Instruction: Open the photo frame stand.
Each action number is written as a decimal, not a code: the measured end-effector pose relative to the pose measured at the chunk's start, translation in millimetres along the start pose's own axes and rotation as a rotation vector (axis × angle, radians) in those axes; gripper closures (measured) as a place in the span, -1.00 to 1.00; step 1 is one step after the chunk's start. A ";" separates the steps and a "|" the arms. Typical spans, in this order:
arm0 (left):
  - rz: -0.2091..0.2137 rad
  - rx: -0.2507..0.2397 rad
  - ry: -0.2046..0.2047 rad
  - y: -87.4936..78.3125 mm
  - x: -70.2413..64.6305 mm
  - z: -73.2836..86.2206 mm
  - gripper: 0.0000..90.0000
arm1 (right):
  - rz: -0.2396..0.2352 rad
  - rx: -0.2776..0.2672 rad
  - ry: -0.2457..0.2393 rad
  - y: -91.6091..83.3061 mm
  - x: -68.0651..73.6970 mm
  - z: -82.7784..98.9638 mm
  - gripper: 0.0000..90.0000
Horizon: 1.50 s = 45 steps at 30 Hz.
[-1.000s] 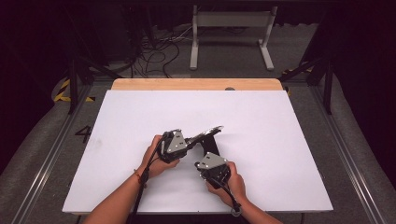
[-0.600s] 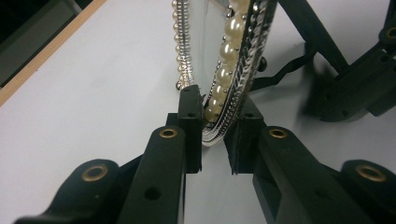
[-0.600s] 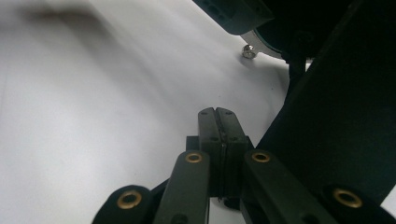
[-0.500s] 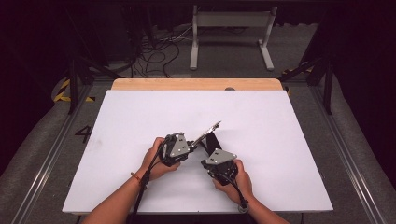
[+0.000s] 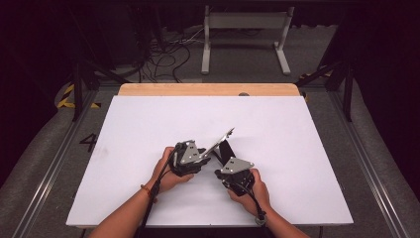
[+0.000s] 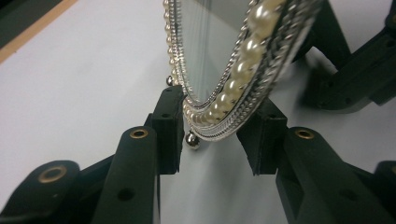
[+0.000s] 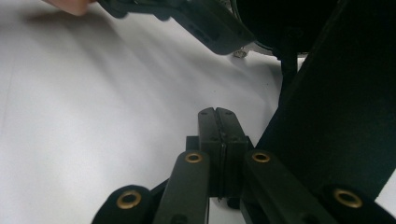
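On the counter: white sheet [image 5: 148, 129] over a wooden top [image 5: 208, 89]; dark floor, cables [image 5: 163, 54] and a grey stand [image 5: 245, 29] lie well beyond the far edge

Task's thing: pearl-rimmed mirror [image 6: 219, 70] near the middle of the counter, a little toward the person; it leans tilted on a black prop leg [image 5: 227, 148]; in the high view it stands between the two claws

Left claw [image 6: 217, 135]: jaws apart and just been opening; the mirror's lower rim sits between the fingers [image 6: 169, 126] with a gap on each side, so nothing is clamped; a small metal ball foot [image 6: 191, 140] hangs just below the rim

Right claw [image 7: 217, 140]: jaws pressed together on nothing; it rests low beside the prop leg [image 7: 336, 102], at the back of the mirror

Risk: with the left jaws loosened, the mirror depends on its leg alone; a nudge from either claw could tip it flat or slide it on the smooth sheet; judged, not seen

In the way: the prop leg crowds the right claw; the left claw's fingers flank the rim closely, so pulling back crooked could snag the pearls
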<state>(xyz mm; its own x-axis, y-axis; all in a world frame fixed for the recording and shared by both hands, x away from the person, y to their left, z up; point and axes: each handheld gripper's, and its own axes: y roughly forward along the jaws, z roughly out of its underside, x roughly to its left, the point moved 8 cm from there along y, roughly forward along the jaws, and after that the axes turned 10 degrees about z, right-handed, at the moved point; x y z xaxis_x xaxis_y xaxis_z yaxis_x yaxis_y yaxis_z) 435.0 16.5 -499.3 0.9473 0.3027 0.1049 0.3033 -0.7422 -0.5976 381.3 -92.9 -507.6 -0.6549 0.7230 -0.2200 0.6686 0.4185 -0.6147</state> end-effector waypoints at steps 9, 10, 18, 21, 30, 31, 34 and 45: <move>-0.044 0.019 0.059 -0.2 -1.1 -0.3 0.67 | -0.004 -0.005 0.008 -2.6 -1.1 -1.2 1.00; -0.044 0.022 0.064 -0.3 -1.6 -0.3 0.67 | -0.002 -0.003 0.009 -2.9 -1.2 -1.1 1.00; -0.054 0.056 0.119 -4.2 -8.3 -1.6 0.71 | 0.007 0.003 0.012 -4.4 -5.9 -0.6 1.00; -0.053 0.059 0.118 -4.3 -9.5 -1.8 0.71 | -0.001 0.001 0.026 -4.9 -8.0 0.3 1.00; -0.025 0.033 0.106 -4.5 -10.5 -2.7 0.67 | -0.006 0.005 0.040 -5.7 -11.8 0.7 1.00; -0.017 0.022 0.108 -4.7 -10.8 -3.3 0.66 | -0.011 0.005 0.042 -5.5 -12.7 0.6 1.00; -0.013 0.015 0.107 -4.8 -11.9 -3.7 0.64 | -0.014 0.007 0.048 -4.4 -14.4 0.9 1.00; -0.036 0.036 0.142 -3.6 -15.6 -5.5 0.67 | -0.016 -0.004 0.073 -7.7 -20.9 0.5 1.00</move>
<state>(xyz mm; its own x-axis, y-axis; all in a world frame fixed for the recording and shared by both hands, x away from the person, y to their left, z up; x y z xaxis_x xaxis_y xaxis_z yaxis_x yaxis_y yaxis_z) 419.7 11.2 -494.4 0.9416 0.2397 0.2365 0.3362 -0.7096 -0.6192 389.7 -111.5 -498.6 -0.6380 0.7543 -0.1549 0.6599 0.4319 -0.6148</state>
